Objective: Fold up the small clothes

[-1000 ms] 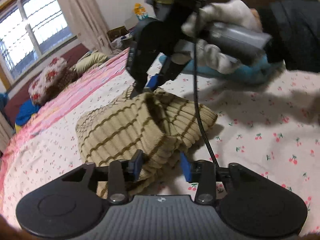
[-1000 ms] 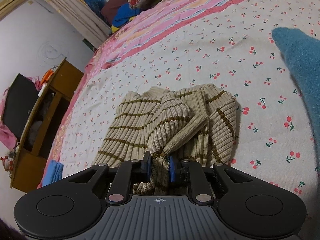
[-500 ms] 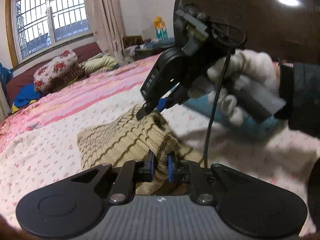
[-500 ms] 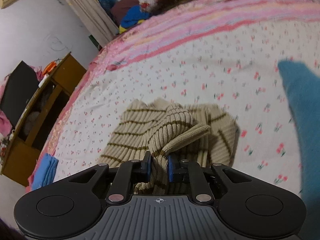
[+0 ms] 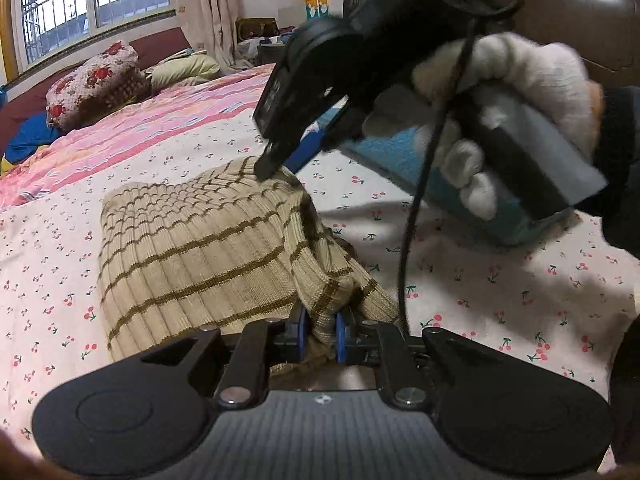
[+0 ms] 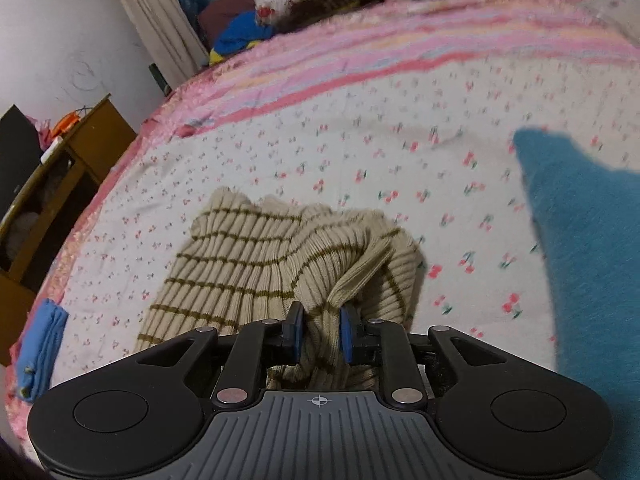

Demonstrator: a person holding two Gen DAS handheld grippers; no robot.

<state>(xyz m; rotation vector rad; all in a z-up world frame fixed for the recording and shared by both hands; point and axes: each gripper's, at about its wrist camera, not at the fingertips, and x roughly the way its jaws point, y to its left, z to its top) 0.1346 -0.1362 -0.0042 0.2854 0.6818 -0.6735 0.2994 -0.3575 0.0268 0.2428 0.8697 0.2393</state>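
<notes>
A beige ribbed sweater with brown stripes (image 5: 200,248) (image 6: 240,264) lies bunched on the cherry-print bedsheet (image 5: 500,280). My left gripper (image 5: 319,330) is shut on a striped fold at the sweater's near edge. My right gripper (image 6: 321,332) has a thick bunch of the same sweater between its blue pads, which still press on it while the jaws are opening. In the left wrist view the right gripper (image 5: 276,164), held by a white-gloved hand (image 5: 500,92), pinches the sweater's far corner. The cloth spans between the two grippers.
A teal-blue garment (image 6: 580,240) (image 5: 384,156) lies on the bed right of the sweater. Floral pillows (image 5: 92,80) sit by the window. A wooden cabinet (image 6: 60,168) stands beside the bed, and a folded blue cloth (image 6: 40,348) lies at its edge.
My left gripper has closed from open onto the sweater's near fold and rolled level. The sweater now spans between both grippers. The right gripper kept its hold.
</notes>
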